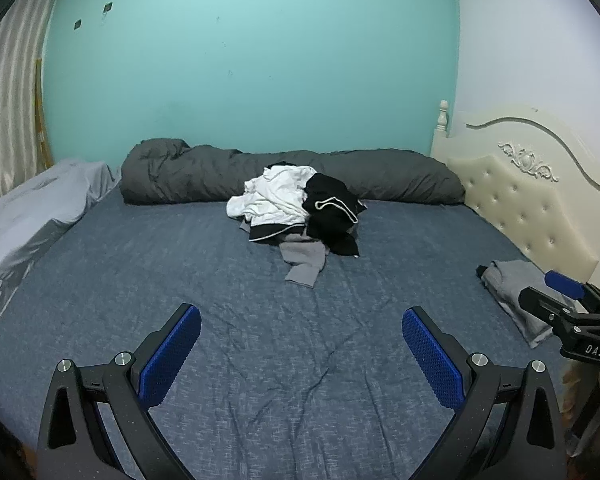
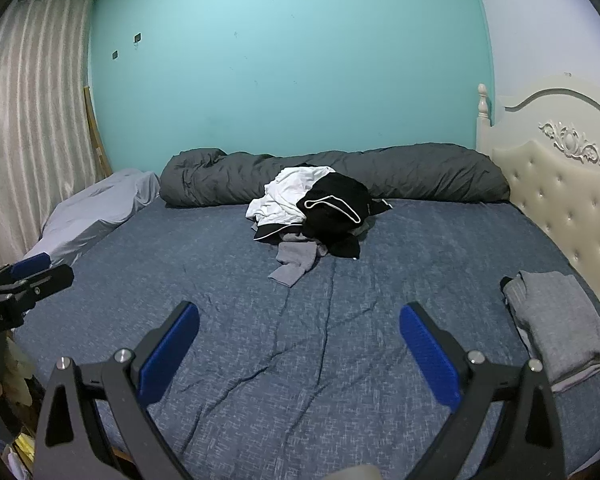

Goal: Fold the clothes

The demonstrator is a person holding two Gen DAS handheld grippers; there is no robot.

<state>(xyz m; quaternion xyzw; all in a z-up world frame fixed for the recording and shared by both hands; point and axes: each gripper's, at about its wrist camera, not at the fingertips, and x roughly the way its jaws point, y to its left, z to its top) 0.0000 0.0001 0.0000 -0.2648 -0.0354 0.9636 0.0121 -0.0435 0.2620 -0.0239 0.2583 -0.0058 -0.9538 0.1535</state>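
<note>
A heap of unfolded clothes [image 1: 298, 210] [image 2: 314, 210] lies mid-bed: a white garment [image 1: 274, 194], a black one with white piping [image 1: 332, 206] and a grey piece [image 1: 302, 260] trailing toward me. A folded grey garment [image 2: 556, 322] [image 1: 512, 292] rests at the bed's right side near the headboard. My left gripper [image 1: 300, 320] hovers open over bare sheet, well short of the heap. My right gripper [image 2: 298, 318] is open too, with nothing between its fingers. Each gripper shows at the other view's edge: the right gripper [image 1: 568, 300] and the left gripper [image 2: 28, 276].
The bed has a blue wrinkled sheet [image 1: 220, 280]. A rolled dark grey duvet [image 1: 204, 172] lies along the teal wall behind the heap. A light grey covered shape [image 1: 36, 216] sits at the left edge. A cream tufted headboard [image 1: 540, 200] bounds the right; curtains [image 2: 28, 120] hang on the left.
</note>
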